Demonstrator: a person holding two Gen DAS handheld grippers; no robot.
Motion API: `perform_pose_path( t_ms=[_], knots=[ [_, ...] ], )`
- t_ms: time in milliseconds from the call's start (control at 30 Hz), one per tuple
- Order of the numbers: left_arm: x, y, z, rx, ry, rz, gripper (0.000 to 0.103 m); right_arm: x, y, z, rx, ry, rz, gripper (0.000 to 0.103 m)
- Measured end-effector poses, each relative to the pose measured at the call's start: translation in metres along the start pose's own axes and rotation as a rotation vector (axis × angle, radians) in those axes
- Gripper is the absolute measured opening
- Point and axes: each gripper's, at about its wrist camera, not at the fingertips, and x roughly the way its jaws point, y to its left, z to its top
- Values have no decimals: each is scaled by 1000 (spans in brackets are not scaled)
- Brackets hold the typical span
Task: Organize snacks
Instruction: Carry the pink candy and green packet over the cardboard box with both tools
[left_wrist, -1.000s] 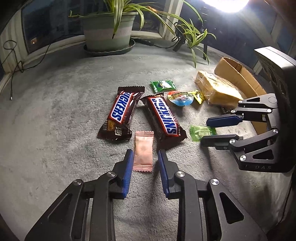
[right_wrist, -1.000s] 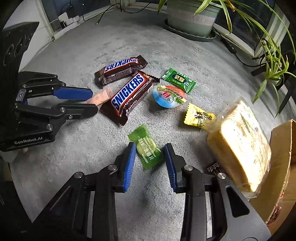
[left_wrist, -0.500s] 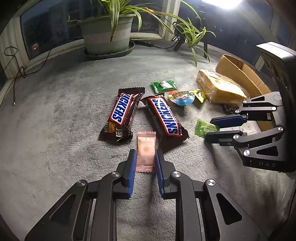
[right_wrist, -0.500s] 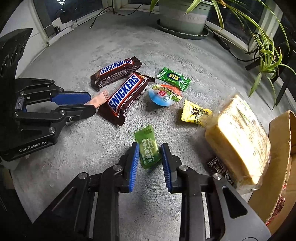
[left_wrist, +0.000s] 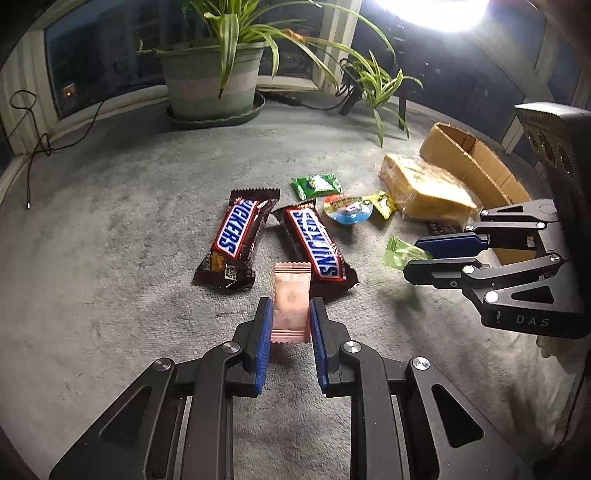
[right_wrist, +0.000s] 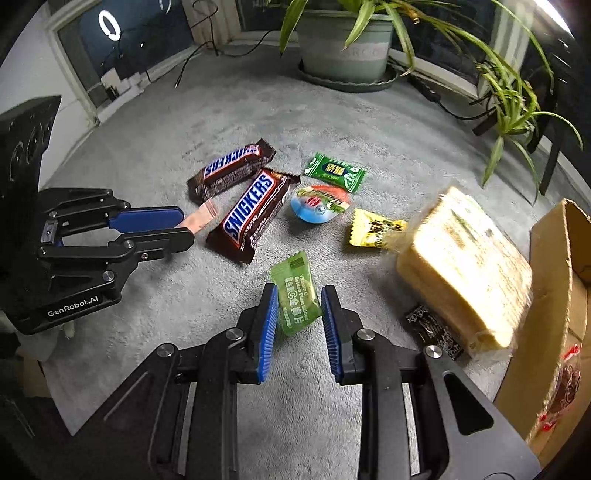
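Left wrist view: left gripper (left_wrist: 291, 314) clamped on pink sachet (left_wrist: 291, 300), held at near end, just beside two Snickers bars (left_wrist: 236, 238) on grey carpet (left_wrist: 110, 258). Right wrist view alone shows black packet (right_wrist: 436, 326) under bread loaf (right_wrist: 461, 266); right gripper (right_wrist: 299, 306) pinches pale-green sachet (right_wrist: 295, 295), white lettering, tilted; jaws narrow after recent closing. Cardboard box (right_wrist: 554, 295) at right.

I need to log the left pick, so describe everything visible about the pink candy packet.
The pink candy packet is a small, flat, pale pink wrapper, seemingly matte plastic or foil, with crimped zigzag ends and faint print. It sits lengthwise between the left gripper's blue pads, which are shut on its long sides. Its far end points toward the two Snickers bars, overlapping the nearer one in view. Whether it has left the grey carpet is unclear.
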Motion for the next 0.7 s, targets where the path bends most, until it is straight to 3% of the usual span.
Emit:
perform_pose_path(
  t_ms=[367,700],
  knots=[
    [-20,-26,20,13,-63,-52,19,-55,-28,-12,70,-93,-43,25],
    [-16,-85,46,67,-104,-139,19,-110,-83,-41,179,-159,-113,25]
  ],
)
